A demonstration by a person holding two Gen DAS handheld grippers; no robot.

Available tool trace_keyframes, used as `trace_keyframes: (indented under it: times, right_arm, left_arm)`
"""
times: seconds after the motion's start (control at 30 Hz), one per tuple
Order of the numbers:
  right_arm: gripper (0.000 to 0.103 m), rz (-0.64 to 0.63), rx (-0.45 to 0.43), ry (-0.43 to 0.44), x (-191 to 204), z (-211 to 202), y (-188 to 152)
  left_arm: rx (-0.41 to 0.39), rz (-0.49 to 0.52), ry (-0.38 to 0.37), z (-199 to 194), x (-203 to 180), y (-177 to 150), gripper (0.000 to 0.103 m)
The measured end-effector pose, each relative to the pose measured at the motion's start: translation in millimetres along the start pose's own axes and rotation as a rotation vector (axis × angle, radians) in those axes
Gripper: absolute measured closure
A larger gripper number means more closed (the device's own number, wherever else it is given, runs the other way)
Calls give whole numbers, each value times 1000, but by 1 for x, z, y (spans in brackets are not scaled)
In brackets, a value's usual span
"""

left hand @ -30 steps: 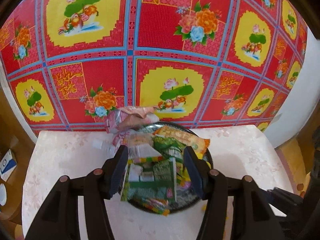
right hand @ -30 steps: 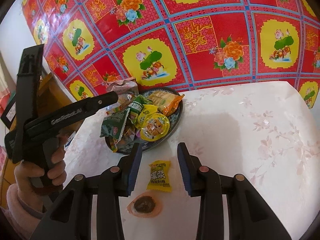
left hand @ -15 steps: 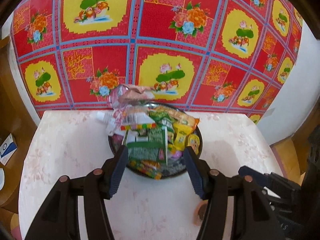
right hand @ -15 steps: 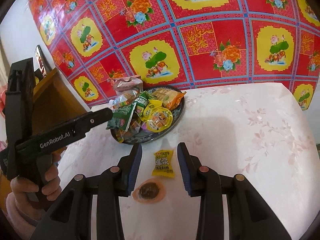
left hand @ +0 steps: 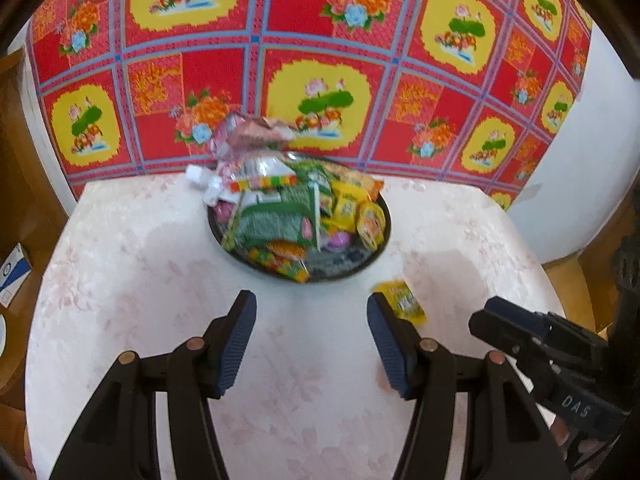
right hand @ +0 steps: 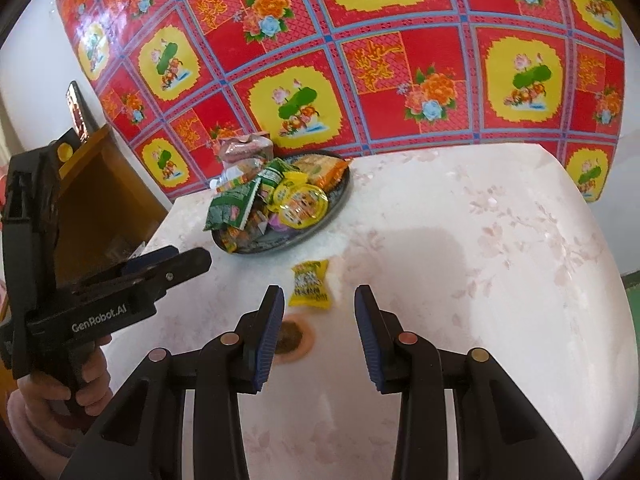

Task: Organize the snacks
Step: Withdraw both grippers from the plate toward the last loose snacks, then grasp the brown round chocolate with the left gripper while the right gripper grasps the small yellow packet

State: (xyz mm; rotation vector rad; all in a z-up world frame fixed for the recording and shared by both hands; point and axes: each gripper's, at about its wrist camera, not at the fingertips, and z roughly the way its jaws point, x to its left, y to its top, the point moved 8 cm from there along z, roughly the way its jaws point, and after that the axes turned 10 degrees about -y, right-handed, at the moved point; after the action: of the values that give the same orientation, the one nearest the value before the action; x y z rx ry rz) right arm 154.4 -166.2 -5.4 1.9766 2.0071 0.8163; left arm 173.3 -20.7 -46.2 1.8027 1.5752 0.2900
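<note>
Table (right hand: 500, 240) draped in pale floral cloth carries a dark tray (right hand: 320, 224) heaped with snacks; just short of its rim lies a yellow candy packet (right hand: 311, 285), long axis pointing away, directly ahead of the nearer right gripper (right hand: 319, 336), jaws apart and empty. Left gripper (left hand: 312, 344) gapes wider, empty, packet at its right finger.

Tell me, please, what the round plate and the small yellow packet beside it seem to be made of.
Plate: dark, patterned, with a dull sheen on its thin rim; perhaps metal or lacquered plastic, I cannot tell which. Yellow packet: glossy printed plastic film, judging by its crimped, zigzag ends and wrinkled surface.
</note>
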Motion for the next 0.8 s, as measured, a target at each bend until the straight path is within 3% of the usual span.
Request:
trace_keyframes:
  times: [0.8]
  right_arm:
    - [65, 20, 46, -31, -23, 2, -18]
  left_arm:
    - [97, 114, -107, 32, -49, -38, 42]
